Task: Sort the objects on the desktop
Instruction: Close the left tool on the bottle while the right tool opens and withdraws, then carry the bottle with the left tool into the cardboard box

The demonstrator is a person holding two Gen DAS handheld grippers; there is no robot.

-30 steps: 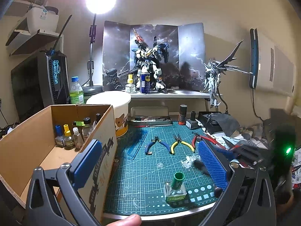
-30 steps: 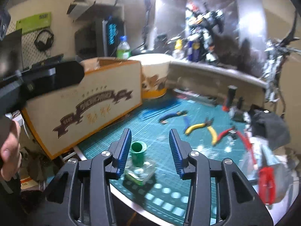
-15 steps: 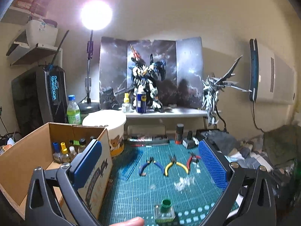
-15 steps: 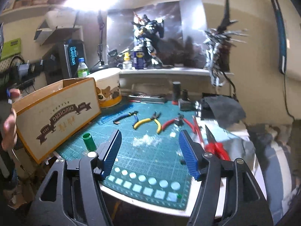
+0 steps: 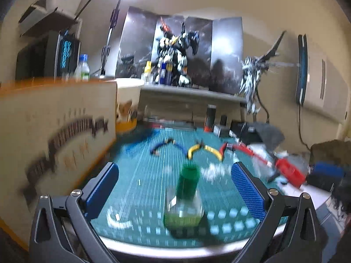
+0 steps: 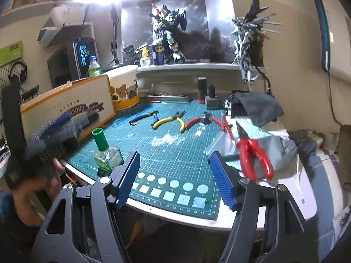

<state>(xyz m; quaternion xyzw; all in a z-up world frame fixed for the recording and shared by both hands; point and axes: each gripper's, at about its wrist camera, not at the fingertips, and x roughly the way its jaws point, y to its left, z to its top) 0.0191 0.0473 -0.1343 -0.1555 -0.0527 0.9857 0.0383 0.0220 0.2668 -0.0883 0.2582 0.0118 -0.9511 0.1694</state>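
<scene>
White desk (image 6: 291, 199) under green cutting mat (image 6: 175, 153), cardboard box (image 6: 65, 111).

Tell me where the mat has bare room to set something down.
The green cutting mat is bare in its middle, between the green-capped glass bottle and the red-handled cutters, in front of the white scraps. The far strip is crowded with blue, yellow and red pliers. The right edge is cluttered.
</scene>
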